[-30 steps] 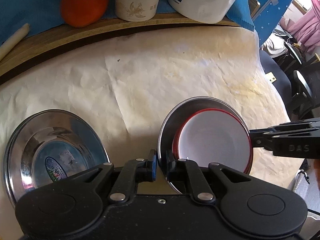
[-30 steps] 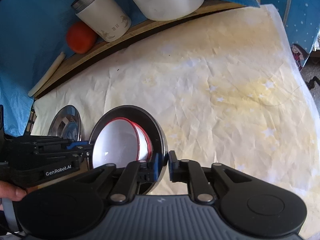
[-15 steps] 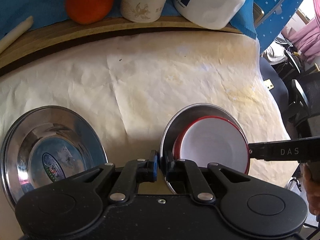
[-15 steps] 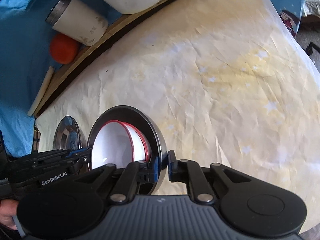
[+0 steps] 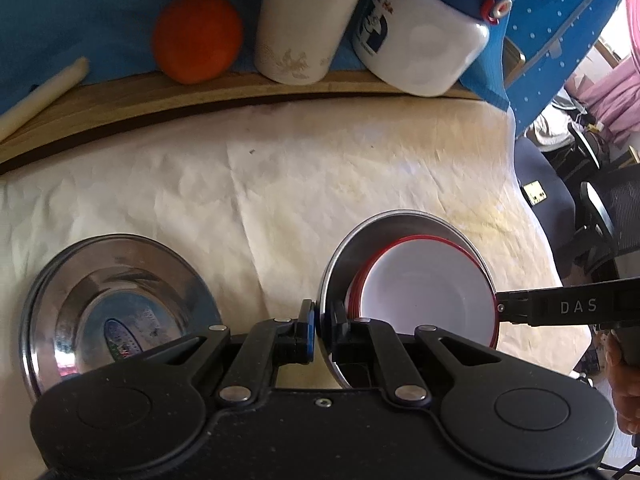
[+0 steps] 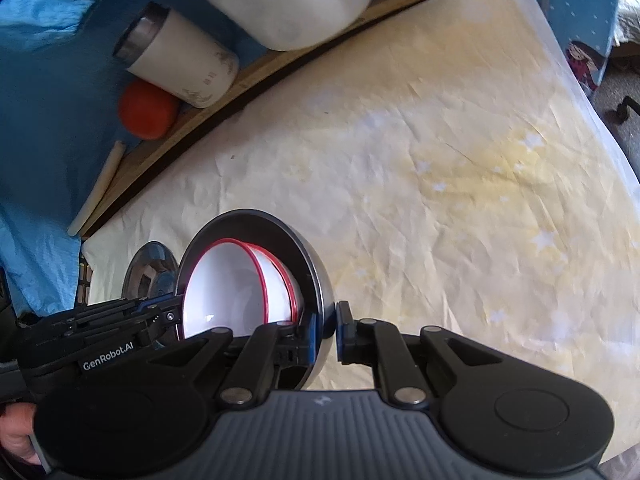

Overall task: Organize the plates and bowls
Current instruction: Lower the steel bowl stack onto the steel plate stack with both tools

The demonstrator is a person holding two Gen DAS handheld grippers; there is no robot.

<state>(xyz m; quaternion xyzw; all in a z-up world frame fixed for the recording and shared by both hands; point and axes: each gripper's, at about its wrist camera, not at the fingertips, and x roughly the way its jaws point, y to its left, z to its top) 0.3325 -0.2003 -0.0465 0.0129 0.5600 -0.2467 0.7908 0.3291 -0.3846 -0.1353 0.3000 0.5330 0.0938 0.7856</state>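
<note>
**Both grippers clamped on one steel bowl, held off the table**

You had the left gripper (image 5: pixel 323 326) closed tight on the near rim of the steel bowl (image 5: pixel 348 248), one pad outside the wall and one inside. You had the right gripper (image 6: pixel 326 330) shut on the opposite rim in the same manner. The two-sided hold appeared chosen to steady a loaded vessel: nested red-rimmed white bowls (image 5: pixel 428 288) sat inside the steel bowl, and a single pinch on a thin rim would likely have let it swing.

The bowl was tilted, its mouth turned towards the left gripper's side, and the white bowls leaned against its lower wall. It seemed to be clear of the paper-covered table (image 5: pixel 280 184), though the underside could not be seen.

A steel plate (image 5: pixel 116 304) lay flat on the table, apart from the bowl on its left side. My judgement is that it was the stack's likely destination.

Both of your grippers pointed steeply downward and faced each other across the bowl. Part of your right hand (image 5: pixel 624 384) showed behind its gripper. An orange, a white tumbler and a white jug stood on the wooden shelf beyond, well apart from the work.
</note>
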